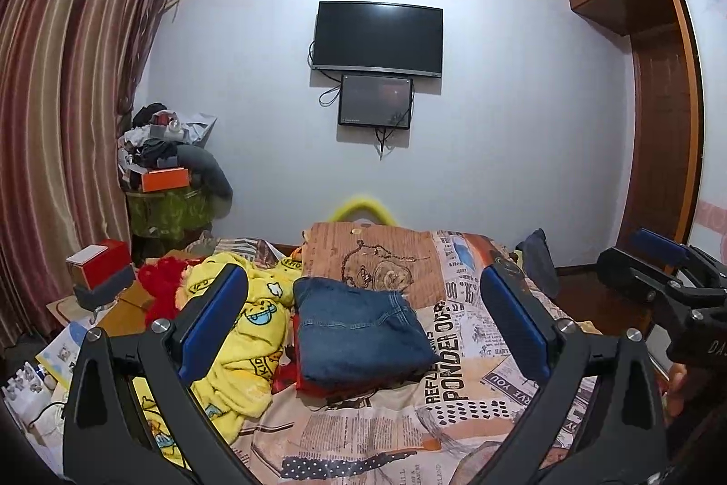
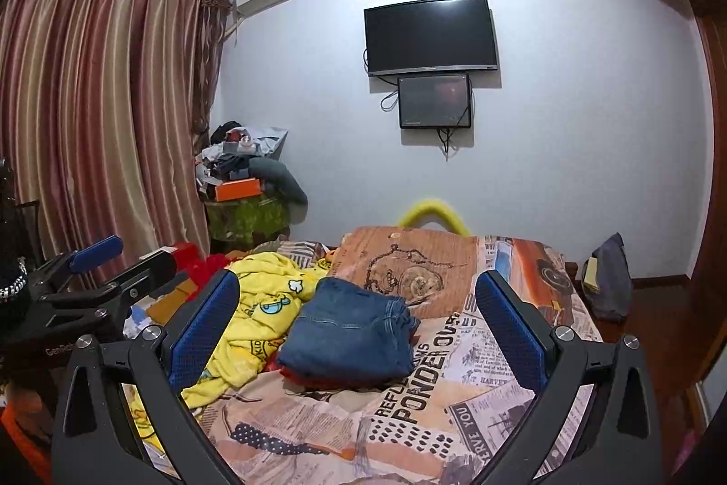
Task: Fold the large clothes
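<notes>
Jeans (image 1: 359,330) folded on red garment, mid-bed (image 1: 372,430) | both hand-held grippers, left (image 1: 363,330) and right (image 2: 356,335), spread wide, empty | next: you take yellow blanket (image 1: 245,330) by its corners, flatten first.

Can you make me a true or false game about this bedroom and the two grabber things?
1. The folded jeans lie on the bed. True.
2. The left gripper is squeezing the jeans. False: it is open and holds nothing.
3. The right gripper is open. True.
4. The yellow blanket lies on top of the jeans. False: it lies crumpled beside them.
5. The TV stands on the floor. False: it hangs on the wall.
</notes>
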